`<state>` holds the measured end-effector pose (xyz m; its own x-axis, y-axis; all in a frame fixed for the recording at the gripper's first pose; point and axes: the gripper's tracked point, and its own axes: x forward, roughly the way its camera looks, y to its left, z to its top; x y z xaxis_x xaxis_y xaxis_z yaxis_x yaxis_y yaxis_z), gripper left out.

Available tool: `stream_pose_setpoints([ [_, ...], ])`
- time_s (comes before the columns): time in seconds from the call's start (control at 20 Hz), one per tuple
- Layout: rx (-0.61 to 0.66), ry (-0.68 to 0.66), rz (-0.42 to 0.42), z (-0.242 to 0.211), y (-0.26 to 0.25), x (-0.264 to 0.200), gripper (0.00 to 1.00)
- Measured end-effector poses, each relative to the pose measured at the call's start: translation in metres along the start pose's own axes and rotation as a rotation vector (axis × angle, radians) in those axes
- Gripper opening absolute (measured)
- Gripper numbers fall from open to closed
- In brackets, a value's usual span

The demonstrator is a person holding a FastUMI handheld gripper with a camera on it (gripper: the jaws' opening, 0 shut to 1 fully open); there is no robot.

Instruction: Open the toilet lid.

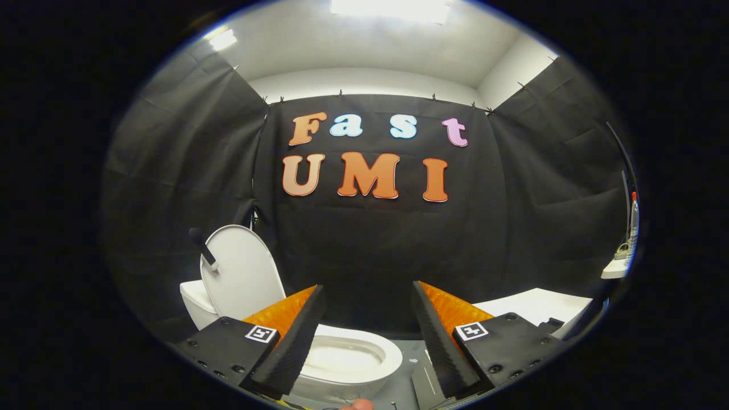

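Observation:
A white toilet stands low and to the left, partly behind my left finger. Its lid (242,273) is raised upright and leans back toward the tank (196,302). A dark handle (203,248) sticks out from the lid's upper left edge. The seat ring and bowl (347,357) lie exposed just beyond my left finger. My gripper (367,341) is open, fingers wide apart, with nothing between them, and it is clear of the lid, which is off to its left.
Black cloth walls close the booth on three sides. A white counter (538,307) lies beyond my right finger. A bottle (633,228) stands on a small white shelf (615,269) at the far right. Grey floor (407,370) shows between the fingers.

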<state>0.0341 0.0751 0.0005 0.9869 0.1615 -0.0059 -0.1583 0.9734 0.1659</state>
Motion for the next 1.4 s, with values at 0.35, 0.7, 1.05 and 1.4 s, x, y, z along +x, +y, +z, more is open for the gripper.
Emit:
stream_pose_setpoints([
  [0.35,0.001,-0.008,0.024,0.002,0.011,-0.003,0.98],
  [0.7,-0.014,-0.010,0.049,0.002,0.021,-0.007,0.98],
  [1.05,-0.009,-0.026,0.051,0.007,0.021,-0.010,0.98],
  [1.4,-0.007,-0.026,0.050,0.008,0.021,-0.010,0.98],
])
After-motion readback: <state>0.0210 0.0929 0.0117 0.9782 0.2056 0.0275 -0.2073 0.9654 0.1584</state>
